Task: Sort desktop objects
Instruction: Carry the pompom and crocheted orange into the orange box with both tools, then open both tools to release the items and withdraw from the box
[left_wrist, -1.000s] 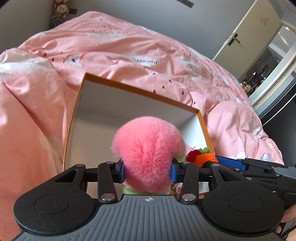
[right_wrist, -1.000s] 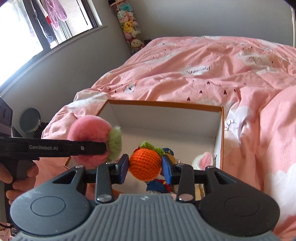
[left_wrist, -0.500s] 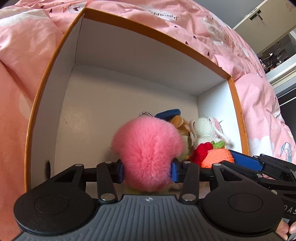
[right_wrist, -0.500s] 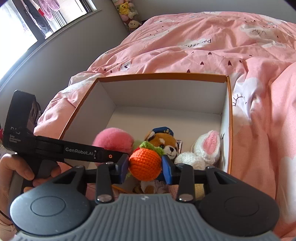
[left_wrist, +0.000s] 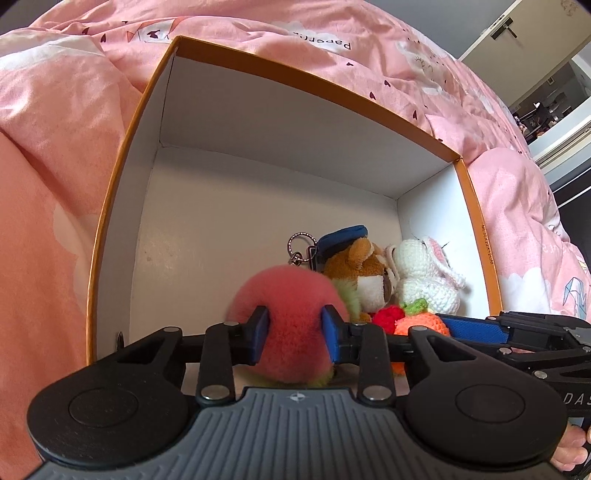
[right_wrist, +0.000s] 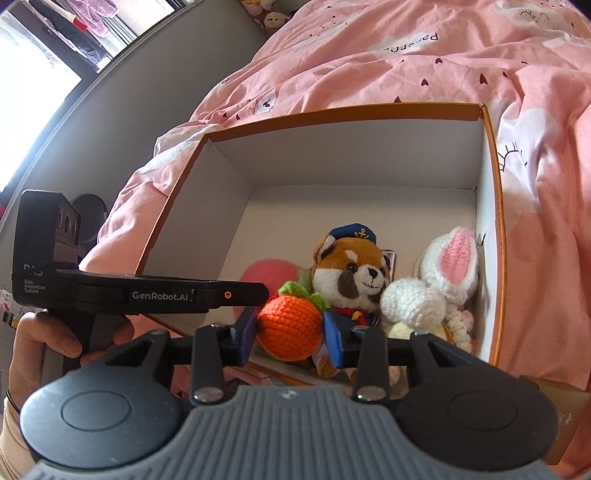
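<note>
The left claw (left_wrist: 295, 338) has just squeezed tighter on the pink pom-pom (left_wrist: 291, 325); the right claw (right_wrist: 290, 338) grips the orange ball (right_wrist: 290, 328); only the right view shows the panda's (right_wrist: 351, 273) face

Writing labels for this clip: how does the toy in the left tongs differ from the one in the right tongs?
The pink fluffy peach in the left tongs is furry and larger, bulging past the blue pads that squeeze it; those jaws have just been closing on it. The orange crocheted fruit in the right tongs is knitted, smaller, topped by green leaves, and fits between its pads. Both are round soft toys held above the orange-rimmed box.
</note>
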